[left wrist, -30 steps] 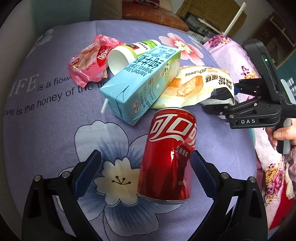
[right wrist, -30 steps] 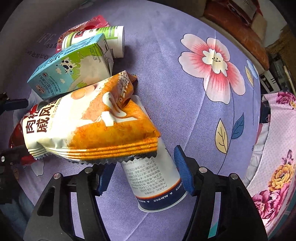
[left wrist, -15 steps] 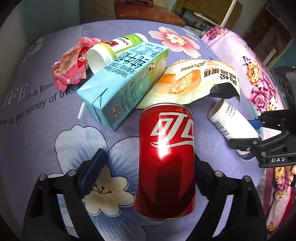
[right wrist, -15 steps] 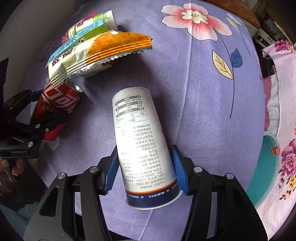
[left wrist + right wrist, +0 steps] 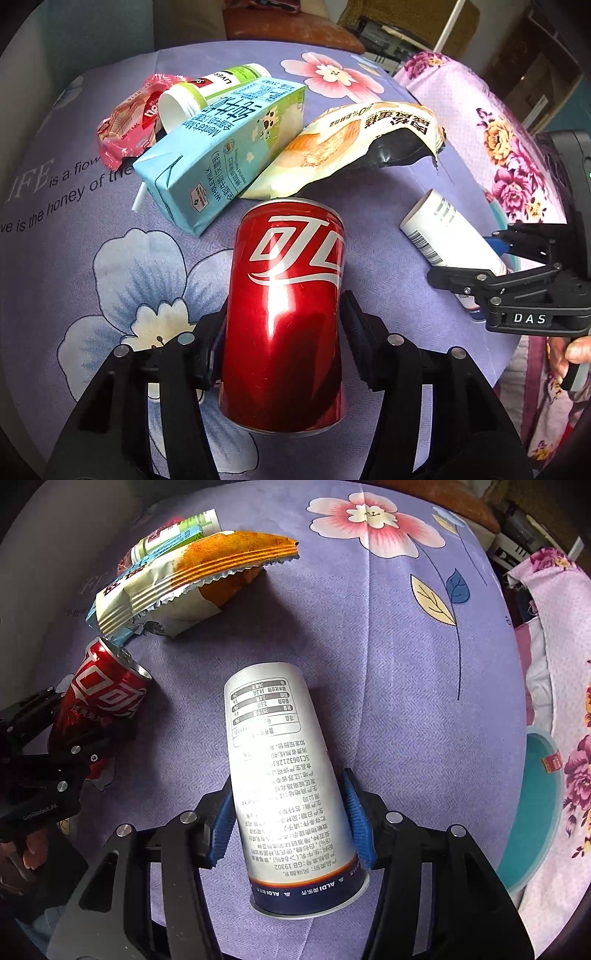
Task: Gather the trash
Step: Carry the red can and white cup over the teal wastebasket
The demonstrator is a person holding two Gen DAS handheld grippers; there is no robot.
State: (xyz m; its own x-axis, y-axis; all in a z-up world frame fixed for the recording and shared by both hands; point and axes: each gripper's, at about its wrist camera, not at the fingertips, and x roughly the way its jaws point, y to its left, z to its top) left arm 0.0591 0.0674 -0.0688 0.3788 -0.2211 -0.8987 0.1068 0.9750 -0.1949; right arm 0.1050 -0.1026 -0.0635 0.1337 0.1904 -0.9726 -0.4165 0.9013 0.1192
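- Left tongs (image 5: 282, 332) are closing on the can (image 5: 286, 306) lying between them, gripping mid-body for balance.
- Right tongs (image 5: 291, 819) clamp the cup (image 5: 284, 782) low near its rim.

You have a glossy red metal can (image 5: 286, 314) with sharp highlights along its smooth side and a bare silvery rim. Your cup (image 5: 288, 786) looks like matt white printed paper or thin plastic; which one cannot be told. The cloth (image 5: 369, 229) under everything is a matt purple woven fabric with a fine herringbone texture and printed flowers. The carton (image 5: 221, 155) is smooth coated card with a dull sheen. The wrapper (image 5: 184, 587) is crinkled shiny film with a serrated, ribbed seal. The pink packet (image 5: 129, 122) is glossy plastic film. Your fingers (image 5: 356, 812) carry ribbed blue rubbery pads on matt black plastic.
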